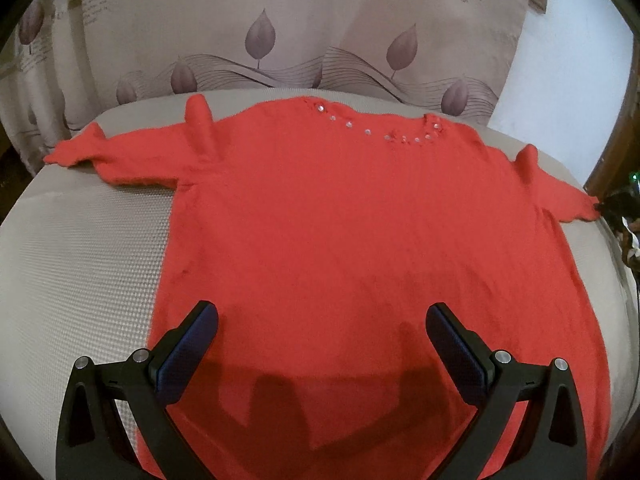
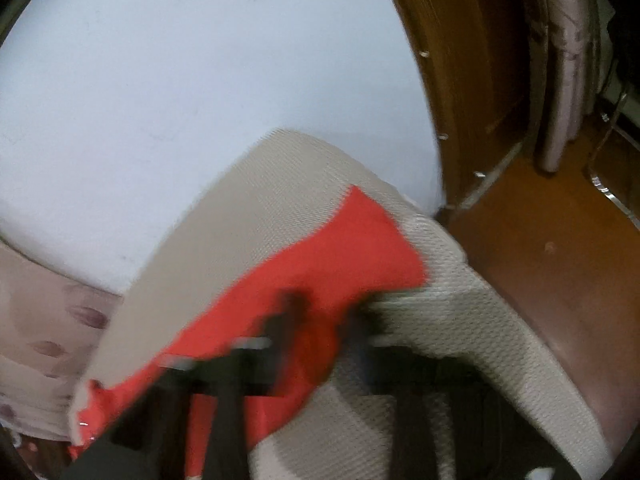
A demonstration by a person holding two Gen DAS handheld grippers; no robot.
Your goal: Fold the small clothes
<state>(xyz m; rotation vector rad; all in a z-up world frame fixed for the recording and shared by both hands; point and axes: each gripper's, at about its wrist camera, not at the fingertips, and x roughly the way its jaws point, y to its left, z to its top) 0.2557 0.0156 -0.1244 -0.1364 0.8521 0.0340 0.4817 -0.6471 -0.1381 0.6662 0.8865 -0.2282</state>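
Note:
A small red knitted top (image 1: 340, 220) lies flat on a beige textured cushion (image 1: 80, 264), neckline with shiny beads (image 1: 384, 130) at the far side, both sleeves spread out. My left gripper (image 1: 322, 320) is open and empty, hovering over the hem end of the top. In the blurred right wrist view, my right gripper (image 2: 320, 316) is at the red sleeve (image 2: 340, 248) near the cushion's corner (image 2: 436, 272). Its fingers stand close together with red cloth between them, but blur hides whether they grip it.
A beige curtain with a leaf print (image 1: 260, 36) hangs behind the cushion. A pale wall (image 2: 180, 80) and brown wooden furniture (image 2: 540, 240) lie to the right. Dark objects (image 1: 624, 208) sit by the right sleeve's end.

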